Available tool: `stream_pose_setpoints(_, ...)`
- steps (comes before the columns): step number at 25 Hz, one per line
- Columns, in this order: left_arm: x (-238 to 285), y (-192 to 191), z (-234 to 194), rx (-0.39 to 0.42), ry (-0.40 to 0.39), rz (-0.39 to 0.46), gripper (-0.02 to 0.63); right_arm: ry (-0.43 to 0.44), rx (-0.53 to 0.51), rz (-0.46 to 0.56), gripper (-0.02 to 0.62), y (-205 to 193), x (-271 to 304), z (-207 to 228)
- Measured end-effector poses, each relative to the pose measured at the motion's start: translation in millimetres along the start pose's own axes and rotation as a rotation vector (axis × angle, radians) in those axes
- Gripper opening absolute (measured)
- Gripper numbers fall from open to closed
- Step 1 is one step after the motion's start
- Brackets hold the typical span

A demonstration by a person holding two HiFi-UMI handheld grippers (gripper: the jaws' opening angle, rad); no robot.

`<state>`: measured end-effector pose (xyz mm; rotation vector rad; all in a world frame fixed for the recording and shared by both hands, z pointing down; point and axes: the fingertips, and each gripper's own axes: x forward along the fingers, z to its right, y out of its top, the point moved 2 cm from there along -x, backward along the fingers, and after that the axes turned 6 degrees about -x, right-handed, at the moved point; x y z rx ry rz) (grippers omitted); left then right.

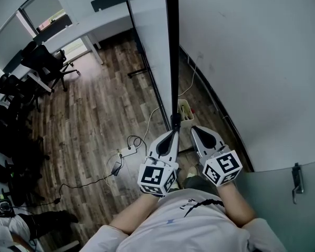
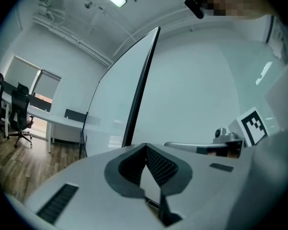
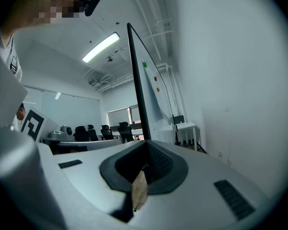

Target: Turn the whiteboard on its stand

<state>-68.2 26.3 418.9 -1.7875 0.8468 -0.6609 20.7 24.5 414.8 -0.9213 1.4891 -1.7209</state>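
Observation:
The whiteboard [image 1: 149, 35] stands almost edge-on in front of me, its black frame edge [image 1: 171, 46] running straight down the head view. My left gripper [image 1: 174, 132] points at the lower end of that edge; its jaws are shut, and the left gripper view shows nothing between its fingertips [image 2: 146, 146], with the board's black edge [image 2: 141, 80] rising just behind them. Whether it touches the frame I cannot tell. My right gripper [image 1: 195, 129] hangs beside it, slightly right of the edge, jaws shut and empty [image 3: 146, 143]. The board edge [image 3: 137, 80] rises beyond them.
A white wall [image 1: 252, 62] lies close on the right, with a door and its handle [image 1: 297, 181] at the lower right. A power strip and cables [image 1: 127, 151] lie on the wooden floor. Desks and office chairs [image 1: 47, 62] stand at the left. The stand's black foot [image 1: 139, 72] reaches leftward.

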Motion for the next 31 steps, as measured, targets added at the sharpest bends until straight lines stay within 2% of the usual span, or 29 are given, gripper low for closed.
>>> stream_pose_setpoints(9, 5, 4, 4, -0.012, -0.028, 0.004, 0.012, 0.009, -0.03, -0.013, 0.012, 3, 5, -1)
stream_pose_setpoints(31, 21, 11, -12, -0.005, -0.002, 0.004, 0.012, 0.023, -0.02, -0.028, 0.012, 0, 24, 9)
